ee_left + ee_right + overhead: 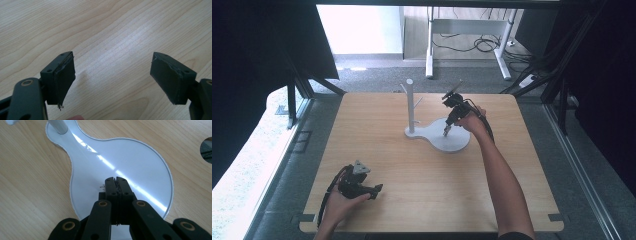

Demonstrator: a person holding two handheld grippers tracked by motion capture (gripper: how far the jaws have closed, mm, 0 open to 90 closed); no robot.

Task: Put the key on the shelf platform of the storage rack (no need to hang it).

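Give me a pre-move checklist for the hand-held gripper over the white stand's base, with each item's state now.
1. Right hand-held gripper shut with nothing between its pads: ok.
2. It sits above the round part of the white stand's base: ok.
3. Tips touching the base: cannot tell.
4. Post upright, apart from that gripper: ok.
5. Left hand-held gripper open over bare wooden table, away from the stand: ok.
6. Base lying flat on the table: ok.
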